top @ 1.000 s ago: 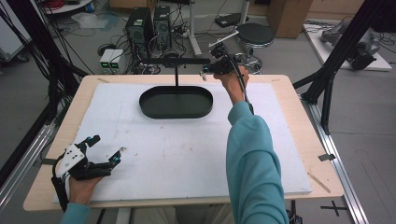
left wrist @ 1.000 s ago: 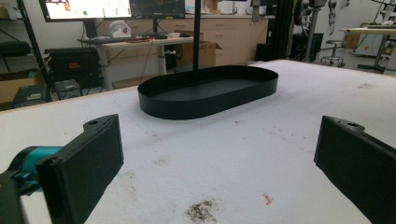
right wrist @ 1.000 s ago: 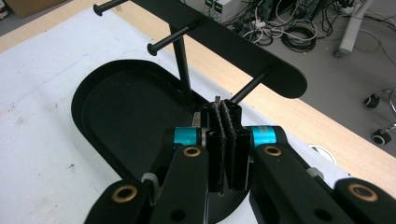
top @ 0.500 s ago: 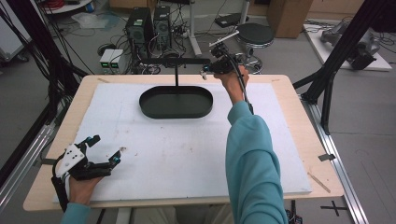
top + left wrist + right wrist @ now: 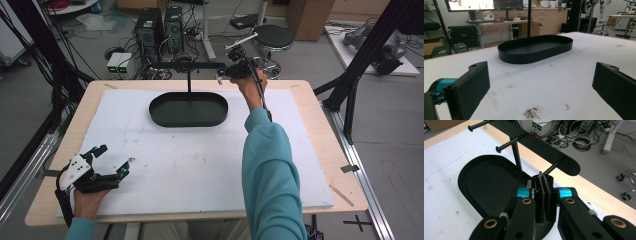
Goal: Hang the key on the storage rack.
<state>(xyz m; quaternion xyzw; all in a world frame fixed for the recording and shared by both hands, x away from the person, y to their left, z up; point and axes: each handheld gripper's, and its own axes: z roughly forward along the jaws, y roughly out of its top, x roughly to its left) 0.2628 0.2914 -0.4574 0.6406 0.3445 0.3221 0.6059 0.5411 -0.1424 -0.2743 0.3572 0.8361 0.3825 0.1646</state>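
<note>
A black stand with an oval tray base [image 5: 188, 121] and a thin post carries a crossbar [image 5: 185, 65] at the back of the table. In the right gripper view the crossbar [image 5: 541, 147] bears short pegs [image 5: 507, 144]. My right gripper [image 5: 543, 178] is shut, its tips right at the peg nearest the bar's end; a thin grey sliver shows between the pads, and I cannot tell what it is. The high view has this gripper [image 5: 222, 75] raised at the bar's right end. My left gripper [image 5: 114, 160] rests open at the front left, aimed at the tray [image 5: 536, 53], nothing between its pads [image 5: 469, 87].
A stained white board [image 5: 200, 165] covers the wooden table [image 5: 330, 150]. Black frame struts [image 5: 360, 65] rise at both sides. Behind the table stand computer towers [image 5: 160, 25], cables and a round stool [image 5: 272, 37].
</note>
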